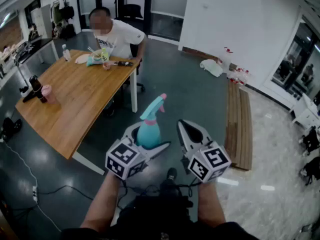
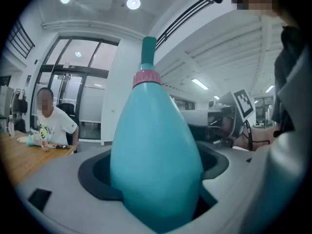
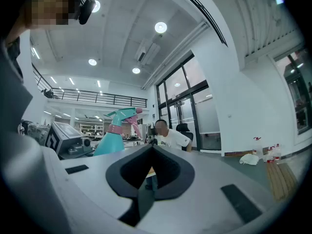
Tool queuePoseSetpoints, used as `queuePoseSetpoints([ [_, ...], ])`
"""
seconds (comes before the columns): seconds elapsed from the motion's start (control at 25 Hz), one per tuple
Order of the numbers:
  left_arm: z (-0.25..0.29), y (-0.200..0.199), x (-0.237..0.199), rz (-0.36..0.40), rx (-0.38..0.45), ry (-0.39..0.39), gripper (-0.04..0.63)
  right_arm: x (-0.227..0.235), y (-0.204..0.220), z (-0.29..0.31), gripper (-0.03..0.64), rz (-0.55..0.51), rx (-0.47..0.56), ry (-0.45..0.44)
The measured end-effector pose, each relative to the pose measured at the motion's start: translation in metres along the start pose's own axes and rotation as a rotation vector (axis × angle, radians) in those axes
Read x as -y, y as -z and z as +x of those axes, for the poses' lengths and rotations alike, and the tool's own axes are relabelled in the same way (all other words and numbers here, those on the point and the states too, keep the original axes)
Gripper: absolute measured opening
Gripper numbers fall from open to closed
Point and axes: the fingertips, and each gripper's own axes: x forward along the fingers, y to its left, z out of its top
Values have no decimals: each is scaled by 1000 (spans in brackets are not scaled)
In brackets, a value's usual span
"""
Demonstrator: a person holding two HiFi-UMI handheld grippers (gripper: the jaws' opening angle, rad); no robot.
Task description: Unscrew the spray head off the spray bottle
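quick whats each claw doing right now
left claw: closed on the bottle
right claw: closed, empty

A wooden table (image 1: 80,99) stands on the dark grey floor (image 1: 190,89). At its left edge a pink cup (image 1: 48,93) sits just beside a black device (image 1: 35,88). At the far end are a clear bottle (image 1: 66,52), a teal-and-yellow bundle (image 1: 98,57) and a dark flat object (image 1: 123,63). The floor also carries a slatted wooden board (image 1: 238,124), a white bag (image 1: 212,67) and a black cable (image 1: 30,169).
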Motion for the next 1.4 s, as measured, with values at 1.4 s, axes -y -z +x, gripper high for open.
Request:
queuePoseSetpoints([
  [1.4,-17,8,-9,6,-1,-71,437,-81,-26,15,111,66,54,-368],
])
